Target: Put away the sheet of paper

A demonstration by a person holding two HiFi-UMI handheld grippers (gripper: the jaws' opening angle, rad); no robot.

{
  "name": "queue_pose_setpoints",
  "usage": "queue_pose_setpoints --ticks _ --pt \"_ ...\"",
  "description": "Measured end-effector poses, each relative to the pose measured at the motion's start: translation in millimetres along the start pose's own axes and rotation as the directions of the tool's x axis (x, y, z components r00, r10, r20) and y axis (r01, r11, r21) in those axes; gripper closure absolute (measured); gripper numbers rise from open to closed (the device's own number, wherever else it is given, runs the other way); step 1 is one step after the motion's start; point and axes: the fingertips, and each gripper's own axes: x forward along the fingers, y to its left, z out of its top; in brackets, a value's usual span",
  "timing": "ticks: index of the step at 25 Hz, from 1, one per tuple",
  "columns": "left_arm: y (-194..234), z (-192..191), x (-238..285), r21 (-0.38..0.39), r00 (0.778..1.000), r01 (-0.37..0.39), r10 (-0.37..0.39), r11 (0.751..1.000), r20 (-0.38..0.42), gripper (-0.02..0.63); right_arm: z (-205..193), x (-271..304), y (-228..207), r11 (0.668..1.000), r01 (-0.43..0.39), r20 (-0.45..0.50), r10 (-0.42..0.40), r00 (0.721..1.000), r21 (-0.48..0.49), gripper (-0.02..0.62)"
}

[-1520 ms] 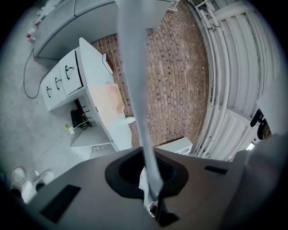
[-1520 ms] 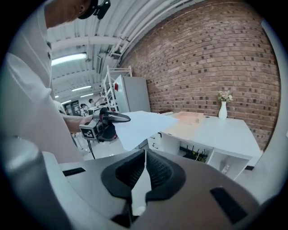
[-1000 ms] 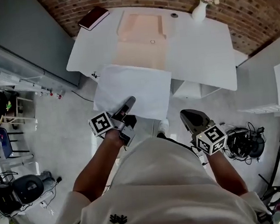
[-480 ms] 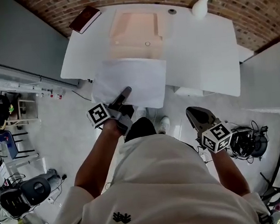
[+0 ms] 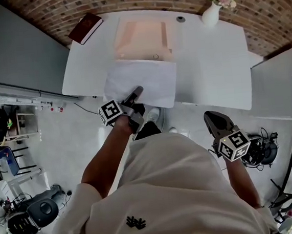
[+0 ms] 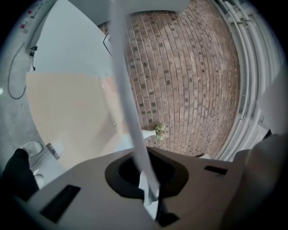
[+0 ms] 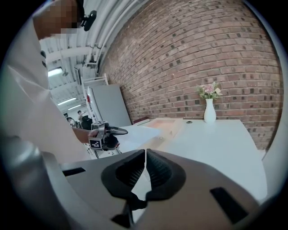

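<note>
1. Our left gripper [image 5: 136,92] is clamped fully shut on the near edge of the sheet of paper [image 5: 141,81]. In the left gripper view the sheet runs out edge-on from between the closed jaws.
2. The sheet of paper lies roughly flat above the near edge of the white table [image 5: 209,51], partly over the tabletop and partly past the edge, above the floor [image 5: 75,131]. Its far edge reaches the near rim of a shallow peach-coloured tray [image 5: 140,34].
3. Our right gripper [image 5: 211,118] hangs off the table to the right, with its jaws together and nothing between them.
4. We see a dark red book [image 5: 85,28] on the table's far left corner and a white vase [image 5: 211,12] with flowers to the right of the tray.
</note>
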Motion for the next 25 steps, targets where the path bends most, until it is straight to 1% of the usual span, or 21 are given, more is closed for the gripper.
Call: queue_pose_setpoints --ticks 3,10,15,20,25 --pt "14 19 15 -0.013 1.000 -0.011 0.011 1.000 -0.015 0.583 11 11 -7 1.000 0.029 -0.010 -0.029 1.000 0.001 0.560" --pt "49 48 43 -0.051 0.999 -0.039 0.037 0.998 -0.036 0.583 27 34 -15 0.998 0.063 -0.037 -0.062 0.997 0.002 0.560" --pt "66 62 58 -0.064 0.997 -0.055 0.051 0.996 -0.057 0.583 35 48 -17 0.997 0.076 -0.052 -0.076 0.996 0.008 0.560" --pt "81 75 69 -0.078 0.996 -0.071 0.067 0.994 -0.061 0.583 37 56 -16 0.995 0.094 -0.072 -0.093 0.993 0.018 0.560" --pt "92 87 84 -0.090 0.995 -0.083 0.078 0.992 -0.065 0.583 38 59 -22 0.991 0.129 -0.088 -0.125 0.988 0.038 0.560"
